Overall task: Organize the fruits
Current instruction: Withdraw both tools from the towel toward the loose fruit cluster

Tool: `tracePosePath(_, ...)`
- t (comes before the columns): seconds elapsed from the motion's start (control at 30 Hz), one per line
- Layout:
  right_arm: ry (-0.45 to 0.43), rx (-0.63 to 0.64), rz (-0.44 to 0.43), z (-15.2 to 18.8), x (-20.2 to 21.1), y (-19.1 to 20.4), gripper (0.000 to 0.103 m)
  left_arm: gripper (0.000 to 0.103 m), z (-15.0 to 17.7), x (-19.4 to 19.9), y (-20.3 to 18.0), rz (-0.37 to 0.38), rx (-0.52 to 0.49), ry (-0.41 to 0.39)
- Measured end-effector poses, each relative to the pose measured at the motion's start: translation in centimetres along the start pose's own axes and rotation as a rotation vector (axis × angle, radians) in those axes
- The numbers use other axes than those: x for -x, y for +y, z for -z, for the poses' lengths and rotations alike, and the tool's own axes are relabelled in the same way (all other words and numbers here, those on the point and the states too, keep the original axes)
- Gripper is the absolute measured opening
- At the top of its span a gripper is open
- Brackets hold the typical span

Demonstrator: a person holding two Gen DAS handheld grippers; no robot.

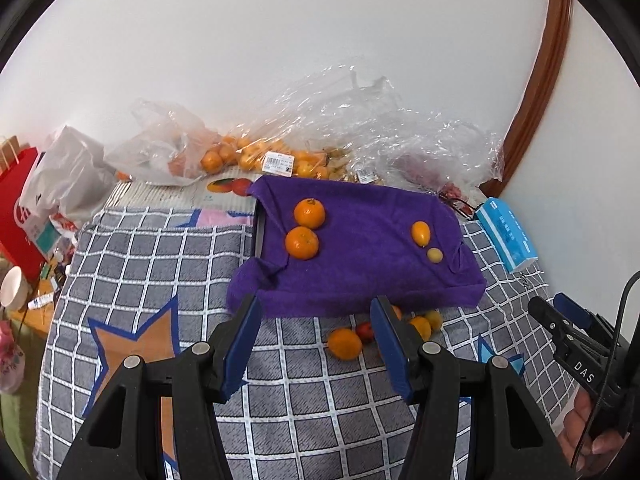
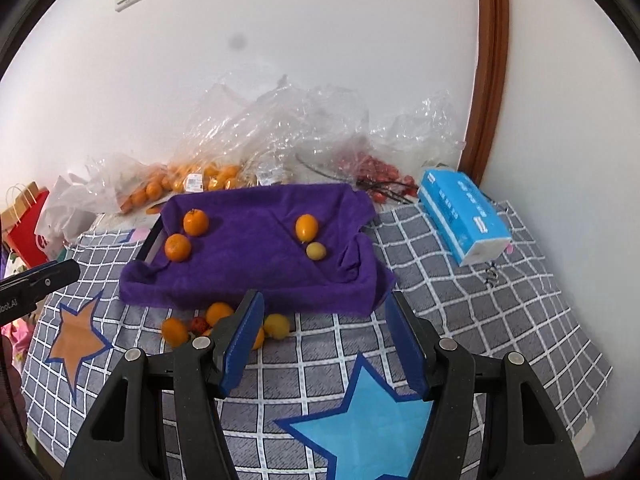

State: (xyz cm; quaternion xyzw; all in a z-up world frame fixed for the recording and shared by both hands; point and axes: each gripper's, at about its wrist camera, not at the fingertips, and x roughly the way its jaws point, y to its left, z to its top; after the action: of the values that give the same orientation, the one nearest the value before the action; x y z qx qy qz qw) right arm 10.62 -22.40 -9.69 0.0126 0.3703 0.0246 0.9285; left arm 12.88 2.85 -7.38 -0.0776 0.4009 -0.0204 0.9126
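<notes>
While both the left gripper (image 1: 316, 344) and the right gripper (image 2: 324, 340) hang half open and empty, the loose fruits (image 1: 345, 343) lie just before the purple towel-lined tray (image 2: 256, 280), so approach one low and squeeze softly.

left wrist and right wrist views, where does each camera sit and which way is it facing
Left wrist: sits on the left tool, angled down over the grey checked cloth at the purple towel-lined tray; the right tool and a hand show at right.
Right wrist: sits on the right tool, facing the same tray; the left tool shows at left.
Shared: tray, loose fruit in front of it, blue tissue pack, clear plastic bags.
</notes>
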Motion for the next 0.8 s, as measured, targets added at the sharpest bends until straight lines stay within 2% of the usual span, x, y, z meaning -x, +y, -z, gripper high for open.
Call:
tracePosePath(0.33, 0.06, 0.031, -0.036, 1.8, -3.0, 0.8, 0.062, 0.054, 1.9, -2.0, 2.1, -0.024, 0.048, 0.053)
tracePosePath(0.5, 0.102, 0.053, -0.058, 2.7, -5.3, 1.5, 0.045, 0.054, 2.5, -3.6, 2.9, -0.037, 0.052, 0.087)
tracePosePath(0.57, 0.123, 0.067, -0.07, 2.9, -6.6, 1.9, 0.041, 0.054, 2.6, -4.2, 3.3, -0.04, 0.056, 0.101)
tracePosePath(0.8, 0.175, 0.069, -0.109, 3.0, -10.3, 2.6, 0.036, 0.054, 2.4, -6.4, 4.4, -0.042, 0.073, 0.136)
